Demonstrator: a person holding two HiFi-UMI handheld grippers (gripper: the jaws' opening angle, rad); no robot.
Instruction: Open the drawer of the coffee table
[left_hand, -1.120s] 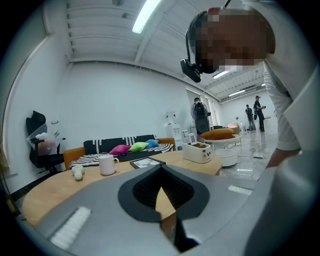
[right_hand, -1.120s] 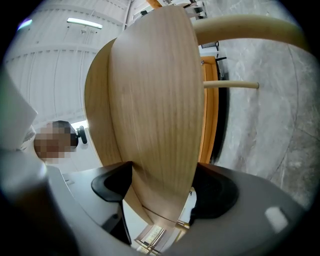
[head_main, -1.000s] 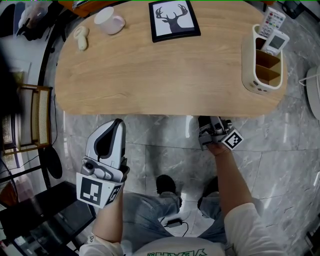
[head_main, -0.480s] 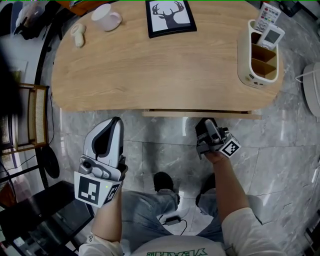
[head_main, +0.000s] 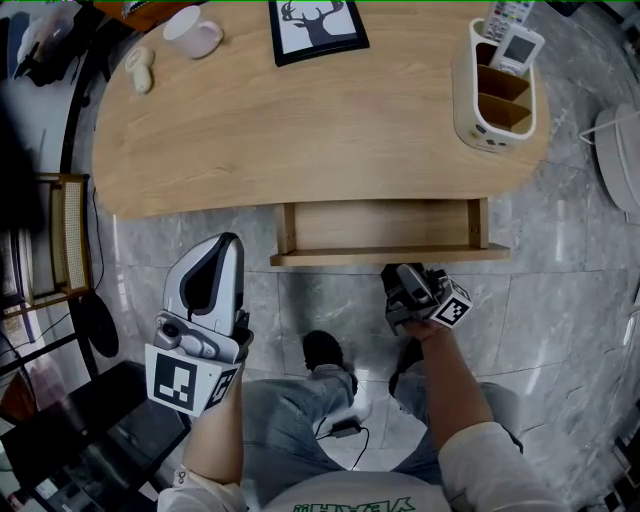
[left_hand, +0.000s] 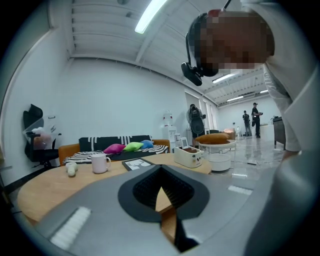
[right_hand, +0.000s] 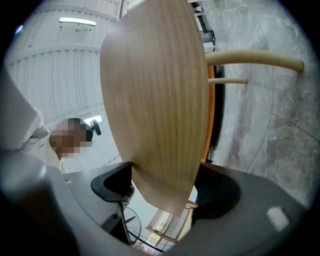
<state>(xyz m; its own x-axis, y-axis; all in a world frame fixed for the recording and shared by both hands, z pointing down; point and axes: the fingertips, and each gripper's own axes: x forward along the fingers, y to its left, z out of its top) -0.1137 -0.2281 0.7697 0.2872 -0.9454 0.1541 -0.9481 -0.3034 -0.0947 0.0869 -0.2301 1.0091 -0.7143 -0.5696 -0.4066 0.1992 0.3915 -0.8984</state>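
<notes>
A: Drawer of the coffee table — where does it stand?

B: Out from under the near edge of the oval wooden top, its bare bottom showing between the side walls. Its front panel faces the person.

A: And the tools?

B: The right gripper is clamped on that front panel, near its middle. In the right gripper view the board sits between the two black pads, and both press on it. The left gripper hangs to the left of the drawer, apart from it, over the floor. Its jaws are closed, tips together, with nothing between them.

A: What lies on the top?

B: A pale mug and a small cream object sit at the far left. A framed deer picture lies at the far edge, and a cream organiser with remote controls stands at the right end.

A: The room?

B: Glossy grey marble underfoot, and a cane-backed chair left of the table. The left gripper view looks across the tabletop — a dark sofa with bright cushions stands against a white wall, under a strip light on the ceiling.
</notes>
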